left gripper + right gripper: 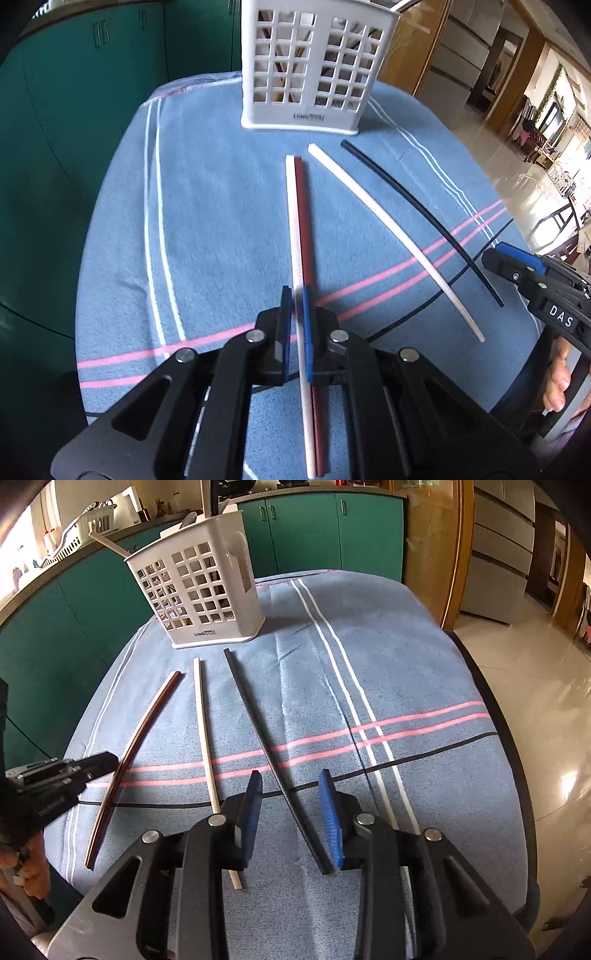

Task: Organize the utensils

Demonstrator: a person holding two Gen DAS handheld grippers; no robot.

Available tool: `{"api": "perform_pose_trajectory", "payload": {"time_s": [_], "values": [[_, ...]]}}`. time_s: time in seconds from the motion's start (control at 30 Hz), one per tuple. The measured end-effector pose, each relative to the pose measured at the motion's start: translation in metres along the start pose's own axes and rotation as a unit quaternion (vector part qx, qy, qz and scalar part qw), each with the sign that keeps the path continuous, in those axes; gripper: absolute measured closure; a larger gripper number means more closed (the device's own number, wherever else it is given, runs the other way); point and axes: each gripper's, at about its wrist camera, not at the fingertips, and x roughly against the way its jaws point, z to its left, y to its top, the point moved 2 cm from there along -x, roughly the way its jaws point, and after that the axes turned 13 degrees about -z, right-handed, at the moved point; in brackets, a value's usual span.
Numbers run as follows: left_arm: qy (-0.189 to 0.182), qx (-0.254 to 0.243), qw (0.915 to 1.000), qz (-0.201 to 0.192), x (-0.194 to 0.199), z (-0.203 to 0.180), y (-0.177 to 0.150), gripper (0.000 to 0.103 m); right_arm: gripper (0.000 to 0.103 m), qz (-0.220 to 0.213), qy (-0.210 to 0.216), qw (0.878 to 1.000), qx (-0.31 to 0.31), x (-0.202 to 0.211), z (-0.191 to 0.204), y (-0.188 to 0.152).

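White chopstick (295,236) and dark red chopstick (306,229) lie side by side on the blue cloth (221,206). Left tool (295,325) is nearly closed around them. Right tool (291,812) is open, straddling the black chopstick (258,723). White basket (314,70) stands beyond.

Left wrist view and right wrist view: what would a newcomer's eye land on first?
Probably the white slotted utensil holder standing at the far end of the blue striped cloth. Next, the chopsticks lying before it: a white and dark red pair clamped in the left gripper, a lone white chopstick, and a black chopstick between the open right gripper's fingers.
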Motion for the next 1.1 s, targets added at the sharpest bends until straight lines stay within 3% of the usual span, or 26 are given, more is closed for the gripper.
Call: {"api": "perform_pose_trajectory", "payload": {"time_s": [0.13, 0.3, 0.4, 0.53, 0.57, 0.63, 0.73, 1.0, 1.1], "values": [[0.010, -0.003, 0.9999, 0.002, -0.003, 0.004, -0.001, 0.085, 0.071, 0.006, 0.002, 1.000, -0.006, -0.005, -0.002, -0.002], [0.027, -0.036, 0.9990, 0.002, -0.003, -0.003, -0.004, 0.085, 0.070, 0.011, 0.001, 1.000, -0.008, -0.008, -0.004, -0.005], [0.035, -0.011, 0.9993, 0.005, -0.005, 0.005, -0.001, 0.094, 0.070, 0.018, -0.004, 1.000, -0.007, -0.012, -0.004, -0.007], [0.057, 0.026, 0.9979, 0.012, -0.005, 0.024, 0.003, 0.097, 0.070, 0.022, -0.001, 1.000, 0.005, -0.011, 0.000, -0.010], [0.057, 0.025, 0.9980, 0.015, -0.005, 0.025, 0.002, 0.097, 0.073, 0.023, 0.002, 1.000, 0.009, -0.011, 0.002, -0.011], [0.057, 0.018, 0.9980, 0.022, -0.003, 0.025, 0.001, 0.097, 0.093, 0.029, 0.007, 0.999, 0.018, -0.011, 0.006, -0.012], [0.052, 0.008, 0.9981, 0.032, 0.002, 0.020, -0.005, 0.097, 0.096, 0.042, 0.024, 0.998, 0.031, -0.009, 0.013, -0.015], [0.035, 0.026, 0.9981, 0.043, 0.008, 0.020, -0.012, 0.096, 0.096, 0.066, 0.026, 0.996, 0.051, 0.003, 0.016, -0.025], [0.034, 0.025, 0.9984, 0.037, 0.003, 0.022, -0.008, 0.092, 0.085, 0.061, 0.018, 0.997, 0.048, -0.002, 0.014, -0.022]]}}
